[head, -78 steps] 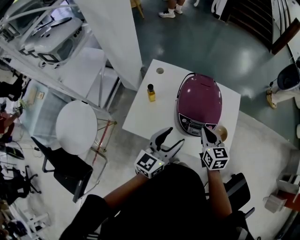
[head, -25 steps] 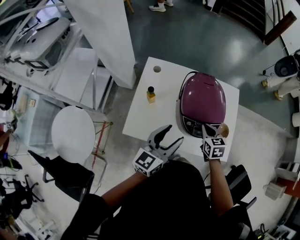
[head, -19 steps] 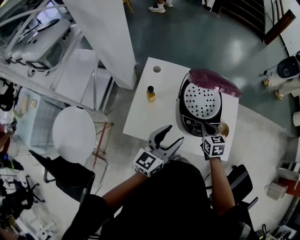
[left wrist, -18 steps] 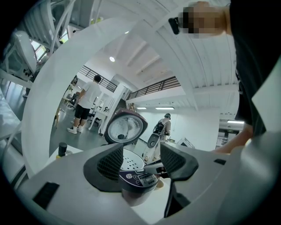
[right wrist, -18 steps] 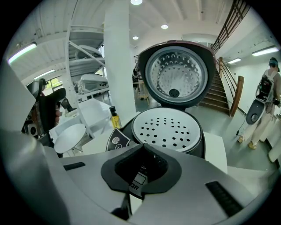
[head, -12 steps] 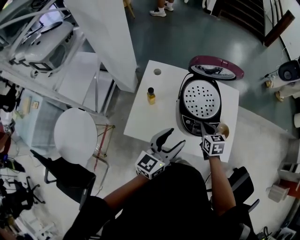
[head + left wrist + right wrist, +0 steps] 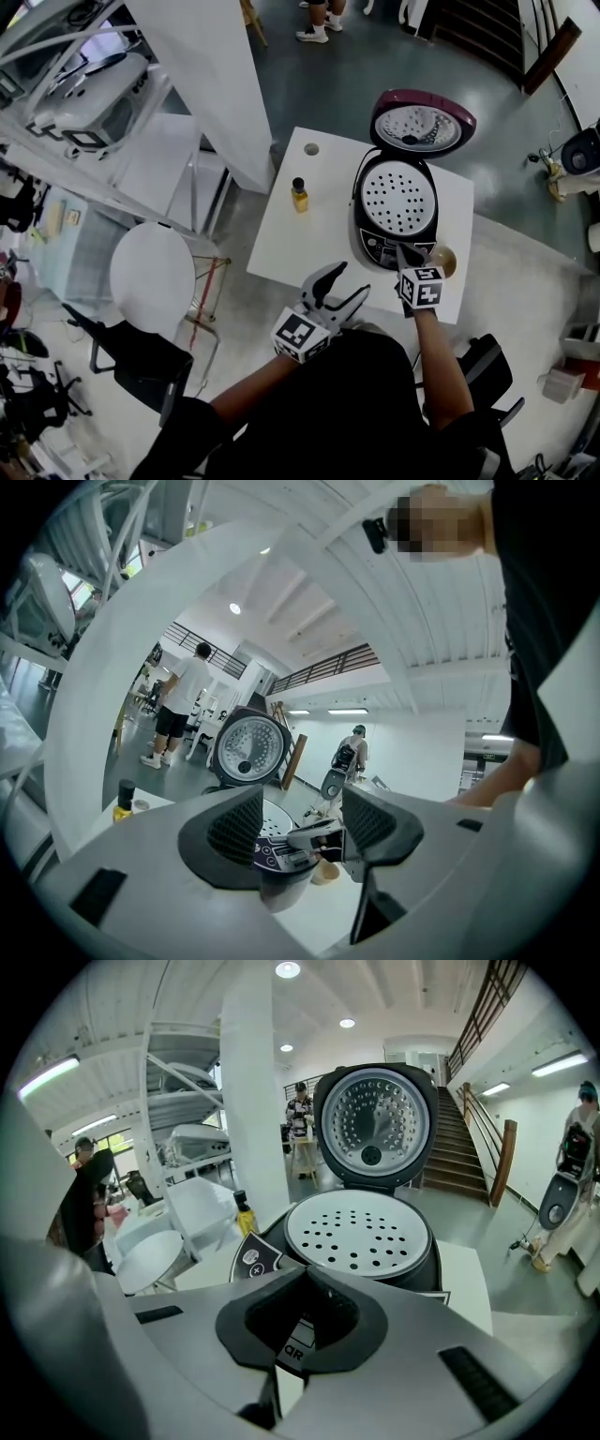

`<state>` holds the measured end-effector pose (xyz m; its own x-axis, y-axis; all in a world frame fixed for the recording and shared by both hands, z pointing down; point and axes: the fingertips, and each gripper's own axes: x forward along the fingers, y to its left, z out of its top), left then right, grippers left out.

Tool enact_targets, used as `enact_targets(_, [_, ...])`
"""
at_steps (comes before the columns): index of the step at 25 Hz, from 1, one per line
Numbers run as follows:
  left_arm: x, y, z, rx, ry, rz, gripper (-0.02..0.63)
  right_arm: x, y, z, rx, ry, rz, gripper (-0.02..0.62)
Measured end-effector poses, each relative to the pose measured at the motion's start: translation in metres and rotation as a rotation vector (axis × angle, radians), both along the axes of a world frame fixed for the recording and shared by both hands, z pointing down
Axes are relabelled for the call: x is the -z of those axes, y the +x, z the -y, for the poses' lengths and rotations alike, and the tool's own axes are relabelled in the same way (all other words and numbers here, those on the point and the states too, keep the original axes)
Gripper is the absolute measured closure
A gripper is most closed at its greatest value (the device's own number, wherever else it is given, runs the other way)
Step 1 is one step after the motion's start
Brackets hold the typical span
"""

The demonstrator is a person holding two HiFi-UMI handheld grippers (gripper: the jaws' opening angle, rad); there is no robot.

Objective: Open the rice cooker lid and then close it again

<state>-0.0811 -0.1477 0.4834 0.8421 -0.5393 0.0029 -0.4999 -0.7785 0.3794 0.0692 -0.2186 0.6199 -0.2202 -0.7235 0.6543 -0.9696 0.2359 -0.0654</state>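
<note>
The maroon rice cooker (image 7: 397, 217) stands on the white table (image 7: 302, 242) with its lid (image 7: 422, 122) swung upright at the back. Its perforated white inner plate (image 7: 357, 1231) is exposed, and the lid's (image 7: 375, 1125) metal underside faces me. My right gripper (image 7: 405, 253) is shut with nothing in it, its tips (image 7: 307, 1275) at the cooker's front control panel. My left gripper (image 7: 334, 285) is open and holds nothing, level over the table's near edge, left of the cooker. In the left gripper view the lid (image 7: 248, 747) shows beyond the left gripper's (image 7: 302, 825) parted jaws.
A small yellow bottle (image 7: 299, 194) stands left of the cooker, with a round hole (image 7: 311, 148) in the table behind it. A tan cup (image 7: 443, 261) sits right of the cooker's front. A white pillar (image 7: 220, 84), round side table (image 7: 153, 279) and black chair (image 7: 141, 354) stand to the left.
The lid went from closed to fully upright within the last second. My right gripper stayed at the front panel. My left gripper shifted slightly forward.
</note>
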Motion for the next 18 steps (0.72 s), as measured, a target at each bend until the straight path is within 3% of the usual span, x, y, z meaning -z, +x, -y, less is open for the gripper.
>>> enact_targets(5, [-0.002, -0.003, -0.007, -0.012, -0.009, 0.004, 0.364, -0.002, 0.000, -0.001, -0.036, -0.019, 0.088, 0.595])
enact_targets(11, [0.002, -0.011, -0.004, 0.002, -0.016, 0.010, 0.364, 0.001, -0.002, 0.000, 0.024, -0.003, 0.035, 0.595])
enact_targets(14, [0.008, -0.010, 0.004, -0.006, -0.030, -0.017, 0.364, 0.011, -0.001, 0.000, 0.045, 0.051, 0.013, 0.595])
enact_targets(18, [0.025, 0.000, 0.028, -0.049, 0.024, 0.003, 0.364, 0.036, 0.005, 0.003, 0.027, 0.136, 0.036, 0.595])
